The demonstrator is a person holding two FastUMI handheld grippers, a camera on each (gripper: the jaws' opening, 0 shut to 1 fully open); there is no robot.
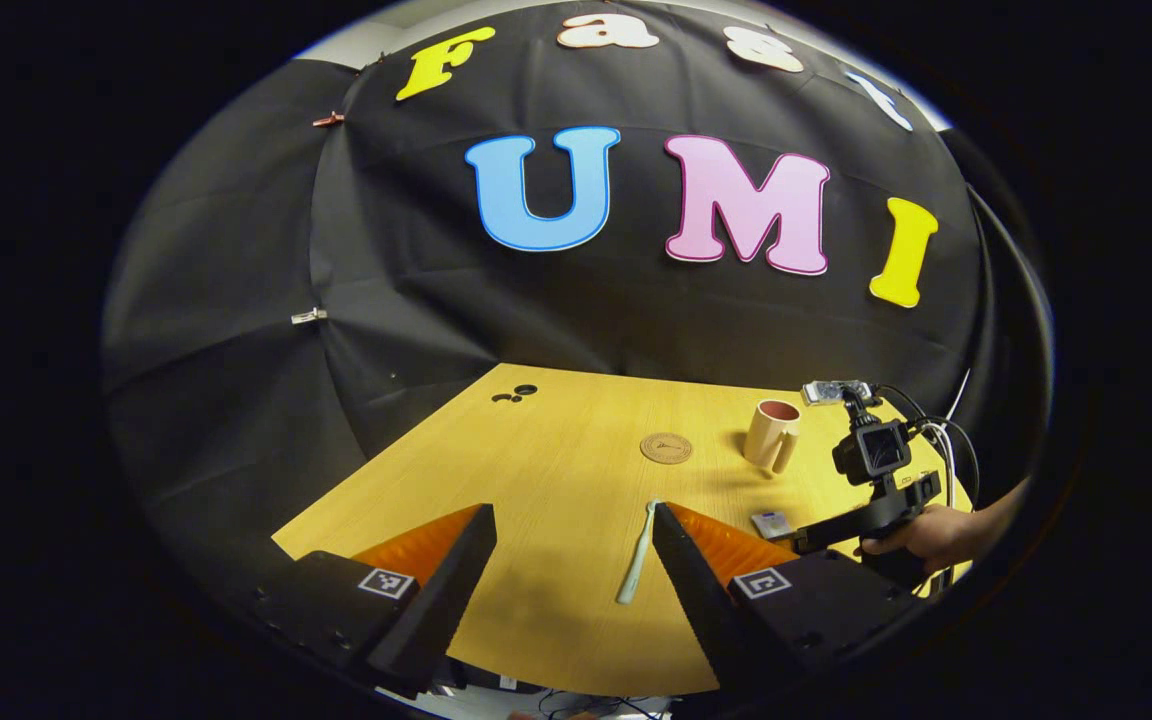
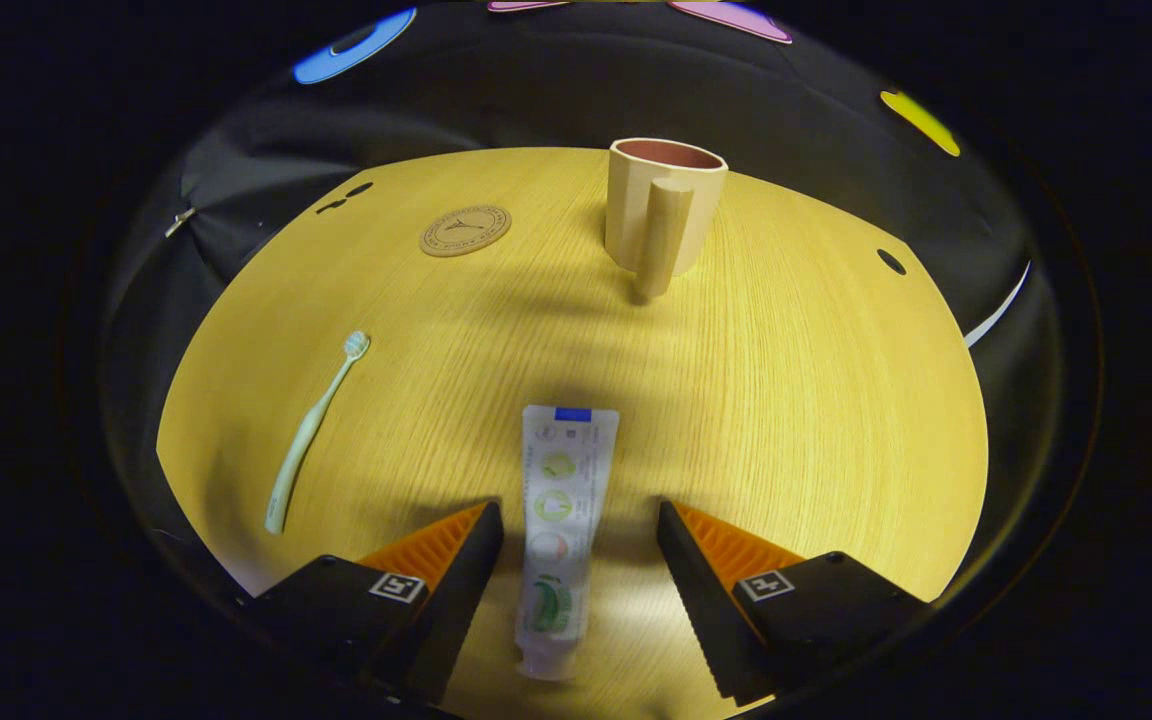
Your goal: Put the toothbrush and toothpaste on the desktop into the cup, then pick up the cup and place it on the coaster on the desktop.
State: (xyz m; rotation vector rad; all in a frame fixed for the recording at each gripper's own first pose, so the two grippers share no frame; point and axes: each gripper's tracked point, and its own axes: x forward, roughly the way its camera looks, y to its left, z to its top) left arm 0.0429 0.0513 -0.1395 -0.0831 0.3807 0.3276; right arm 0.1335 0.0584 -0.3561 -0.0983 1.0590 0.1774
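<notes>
toothpaste tube [image 2: 564,520]: lies flat on counter [image 2: 786,400], long axis pointing at the mug [image 2: 661,205]
right tool [image 2: 576,560]: wide, straddling the tube, nothing gripped
left tool [image 1: 571,560]: wide too, toothbrush [image 1: 636,555] just inside one finger

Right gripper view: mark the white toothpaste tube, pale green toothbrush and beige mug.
white toothpaste tube [image 2: 561,520], right gripper view, middle of the tube body.
pale green toothbrush [image 2: 308,436], right gripper view, mid-handle.
beige mug [image 2: 636,210], right gripper view, outer wall left of the handle.

From my left gripper view, the toothpaste [image 1: 770,523] at four o'clock lay mostly hidden behind my right gripper's [image 1: 821,535] finger. My hand [image 1: 931,535] was cut off at the edge there.
</notes>
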